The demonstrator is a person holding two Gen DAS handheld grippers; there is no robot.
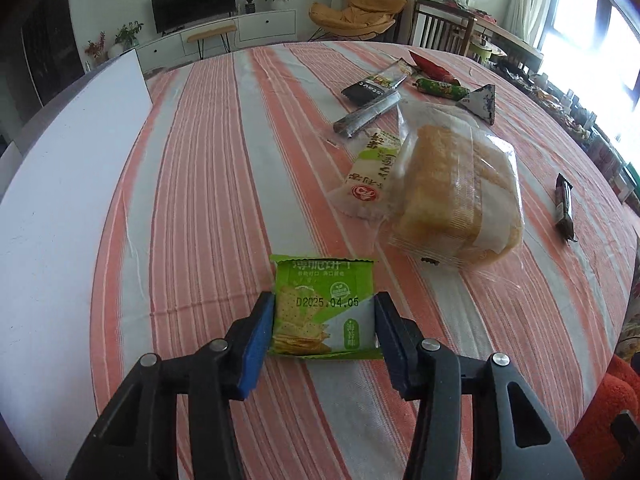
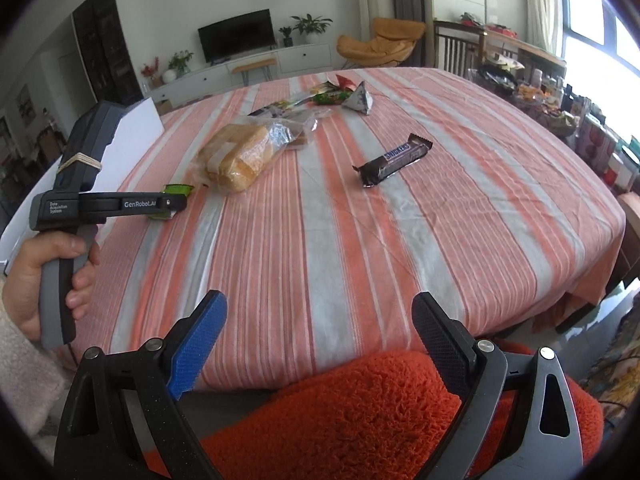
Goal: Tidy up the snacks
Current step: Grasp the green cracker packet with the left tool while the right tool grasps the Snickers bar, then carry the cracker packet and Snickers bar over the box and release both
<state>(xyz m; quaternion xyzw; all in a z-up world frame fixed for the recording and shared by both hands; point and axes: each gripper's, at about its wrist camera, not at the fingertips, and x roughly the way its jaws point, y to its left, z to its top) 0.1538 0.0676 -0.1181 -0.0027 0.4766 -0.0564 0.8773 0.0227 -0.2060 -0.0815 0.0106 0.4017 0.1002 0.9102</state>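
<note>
Clamping a green cracker packet [image 1: 324,308] between its blue pads, the left gripper [image 1: 324,320] holds it at the near part of the striped table [image 1: 208,200]. Beside it lies bagged bread [image 1: 456,196]. The right gripper [image 2: 320,344] hangs wide open and empty, well short of the Snickers bar [image 2: 394,159].

White walls, television [image 2: 237,40], bright window [image 2: 592,16]
</note>
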